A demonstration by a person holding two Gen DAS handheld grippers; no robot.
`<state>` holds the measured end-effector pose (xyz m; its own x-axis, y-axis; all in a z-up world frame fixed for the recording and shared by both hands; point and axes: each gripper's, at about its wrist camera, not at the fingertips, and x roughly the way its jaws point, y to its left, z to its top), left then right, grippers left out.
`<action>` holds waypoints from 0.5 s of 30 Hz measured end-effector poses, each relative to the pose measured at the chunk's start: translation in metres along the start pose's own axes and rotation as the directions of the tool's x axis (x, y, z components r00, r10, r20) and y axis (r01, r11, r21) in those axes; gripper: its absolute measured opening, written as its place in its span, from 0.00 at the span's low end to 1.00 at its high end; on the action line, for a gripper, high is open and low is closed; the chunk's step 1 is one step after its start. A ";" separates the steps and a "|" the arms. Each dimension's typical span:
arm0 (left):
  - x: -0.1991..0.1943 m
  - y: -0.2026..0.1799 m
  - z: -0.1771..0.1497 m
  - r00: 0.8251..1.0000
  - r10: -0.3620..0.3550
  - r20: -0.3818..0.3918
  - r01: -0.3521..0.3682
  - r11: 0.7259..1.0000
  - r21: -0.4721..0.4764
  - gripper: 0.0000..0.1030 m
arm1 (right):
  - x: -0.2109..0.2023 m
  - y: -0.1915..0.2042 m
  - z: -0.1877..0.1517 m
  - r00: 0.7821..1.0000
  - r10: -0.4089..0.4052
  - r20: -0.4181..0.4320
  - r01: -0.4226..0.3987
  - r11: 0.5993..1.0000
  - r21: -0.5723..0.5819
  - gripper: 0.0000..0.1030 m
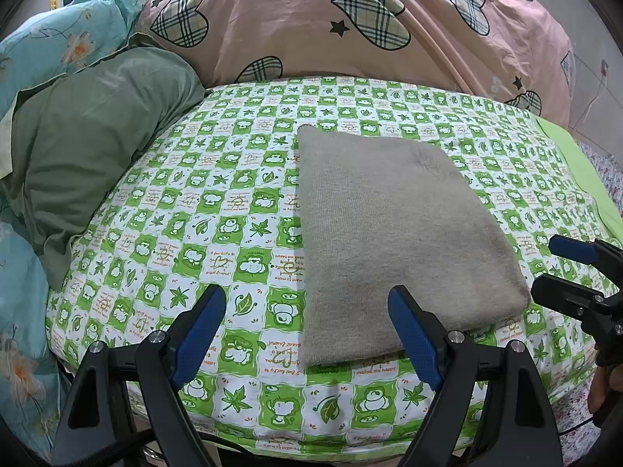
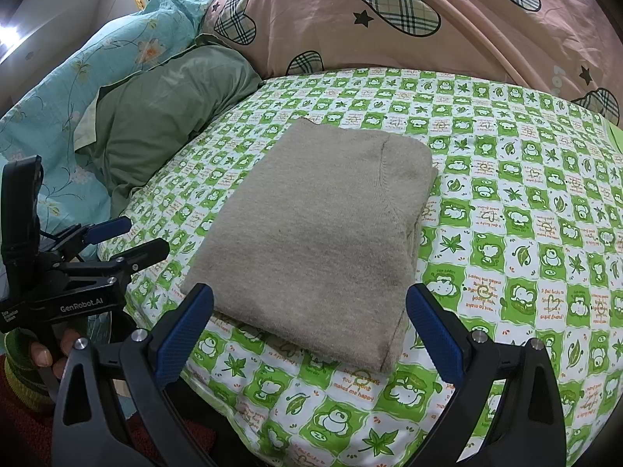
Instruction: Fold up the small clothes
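A beige knit sweater lies folded into a flat rectangle on the green-and-white checked sheet; it also shows in the right wrist view. My left gripper is open and empty, just short of the sweater's near edge. My right gripper is open and empty, over the sweater's near edge. The right gripper also shows at the right of the left wrist view, open. The left gripper shows at the left of the right wrist view, open.
A dark green pillow lies left of the sweater. A pink quilt with plaid hearts is piled behind. A turquoise floral quilt lies at far left. The bed's front edge is just below the grippers.
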<state>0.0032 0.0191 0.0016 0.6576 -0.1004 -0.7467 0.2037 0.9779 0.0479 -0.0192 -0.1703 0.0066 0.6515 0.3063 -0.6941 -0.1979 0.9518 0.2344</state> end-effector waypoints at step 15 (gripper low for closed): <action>0.004 0.000 0.001 1.000 -0.008 -0.005 0.009 1.000 0.013 0.83 | 0.000 -0.004 0.001 1.000 0.000 -0.003 0.000 1.000 -0.002 0.96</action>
<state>0.0067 0.0187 -0.0001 0.6525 -0.1078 -0.7500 0.2188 0.9745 0.0502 -0.0175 -0.1744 0.0059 0.6494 0.3061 -0.6962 -0.1994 0.9519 0.2326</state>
